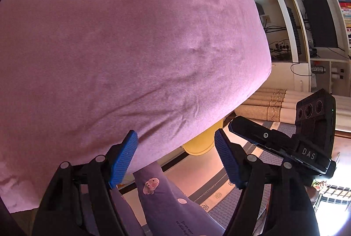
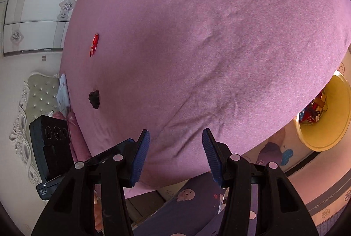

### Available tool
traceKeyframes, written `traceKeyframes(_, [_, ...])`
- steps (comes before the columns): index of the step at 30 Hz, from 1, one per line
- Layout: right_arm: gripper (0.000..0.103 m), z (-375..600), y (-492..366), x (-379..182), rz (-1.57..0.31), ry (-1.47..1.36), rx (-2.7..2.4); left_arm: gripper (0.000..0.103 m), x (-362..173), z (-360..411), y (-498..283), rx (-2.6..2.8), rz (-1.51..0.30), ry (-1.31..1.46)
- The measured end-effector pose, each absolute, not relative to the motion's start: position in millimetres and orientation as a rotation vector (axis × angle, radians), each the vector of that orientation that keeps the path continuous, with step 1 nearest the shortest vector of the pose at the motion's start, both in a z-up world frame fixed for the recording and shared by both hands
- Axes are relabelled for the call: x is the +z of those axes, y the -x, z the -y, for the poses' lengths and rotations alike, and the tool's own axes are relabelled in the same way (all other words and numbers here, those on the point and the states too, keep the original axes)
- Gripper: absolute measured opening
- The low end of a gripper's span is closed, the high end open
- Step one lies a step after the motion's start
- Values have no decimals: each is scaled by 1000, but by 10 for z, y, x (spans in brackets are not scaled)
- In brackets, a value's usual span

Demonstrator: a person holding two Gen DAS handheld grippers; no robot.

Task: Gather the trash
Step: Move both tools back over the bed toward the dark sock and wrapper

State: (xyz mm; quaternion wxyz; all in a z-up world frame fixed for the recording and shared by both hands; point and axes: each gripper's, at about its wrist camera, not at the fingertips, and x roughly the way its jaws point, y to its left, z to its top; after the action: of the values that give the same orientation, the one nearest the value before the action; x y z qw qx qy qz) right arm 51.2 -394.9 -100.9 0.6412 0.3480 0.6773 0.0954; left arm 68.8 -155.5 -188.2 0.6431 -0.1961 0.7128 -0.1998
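A pink bed sheet [image 1: 131, 49] fills most of both views. In the right wrist view a red wrapper [image 2: 94, 44] and a dark crumpled scrap [image 2: 94, 99] lie on the sheet [image 2: 219, 38] at the far left, well away from both grippers. A yellow bin [image 2: 329, 126] stands on the floor beside the bed with colourful trash [image 2: 313, 111] inside; only its rim [image 1: 199, 146] peeks out under the bed edge in the left wrist view. My left gripper [image 1: 175, 141] hangs open over the bed's edge, holding nothing. My right gripper [image 2: 175, 139] is open and empty above the sheet.
A person's leg in purple patterned trousers [image 1: 166, 198] stands below the grippers. A patterned floor mat [image 1: 219, 192] lies beside the bed. A desk with a monitor [image 1: 320, 21] is at the far right. A padded headboard [image 2: 41, 91] and wardrobe [image 2: 35, 23] lie left.
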Motion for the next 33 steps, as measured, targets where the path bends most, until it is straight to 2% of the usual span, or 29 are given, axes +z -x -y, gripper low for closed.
traceKeyframes(11, [50,2688,-1005,-1130,-1609,-686,326,73,-1929,172,-901,-317,-1557,540])
traceKeyframes(22, [50,1909,-1541,-1203,-1654,-573,411,73,-2077,-697,-1175,-180,-1502,633])
traceKeyframes(33, [50,1136,-2242,-1536,-1711,-486,547,74,-2322,-1659,-1637,56,-1427,747])
